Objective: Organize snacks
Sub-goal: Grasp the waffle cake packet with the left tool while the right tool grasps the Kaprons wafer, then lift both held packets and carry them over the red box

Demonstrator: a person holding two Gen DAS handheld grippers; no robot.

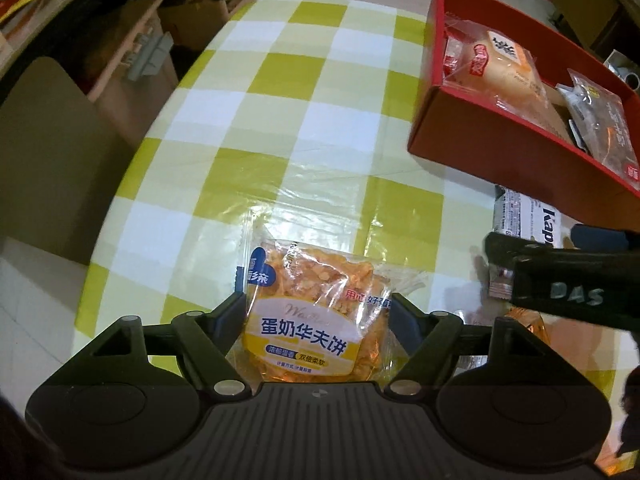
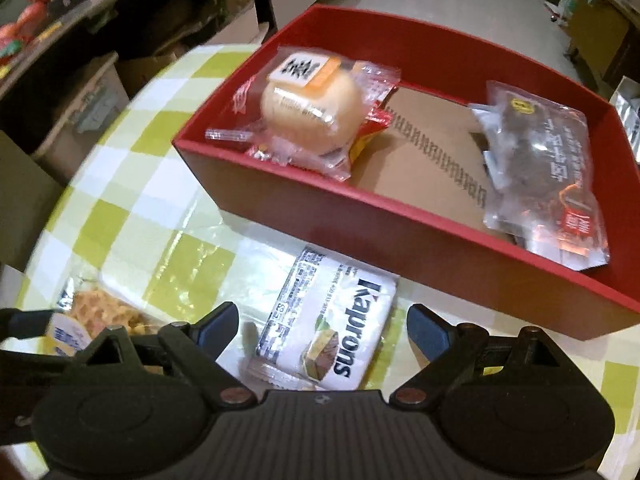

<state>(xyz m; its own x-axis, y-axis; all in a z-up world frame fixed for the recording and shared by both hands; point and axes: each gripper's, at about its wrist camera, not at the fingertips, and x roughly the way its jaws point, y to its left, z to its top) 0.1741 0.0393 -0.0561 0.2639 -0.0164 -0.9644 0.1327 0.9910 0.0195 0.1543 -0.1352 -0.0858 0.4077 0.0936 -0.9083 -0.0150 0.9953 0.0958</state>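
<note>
Dim warm light, glare on the tablecloth (image 1: pixel 312 184), fisheye-bent, blurred edges.

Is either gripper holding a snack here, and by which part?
Left gripper clamps the waffle packet by its two side edges. Right gripper is open, holding nothing.

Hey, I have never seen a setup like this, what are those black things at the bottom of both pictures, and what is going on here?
Those are two hand-held grippers, each with a camera looking along its fingers. The left gripper is closed on a clear packet of orange waffle. The right gripper hangs open above a white Kaprons snack packet lying on the green-and-white checked tablecloth. Behind stands a red cardboard box already holding a wrapped round pale bun and a clear bag of dark snack.
</note>
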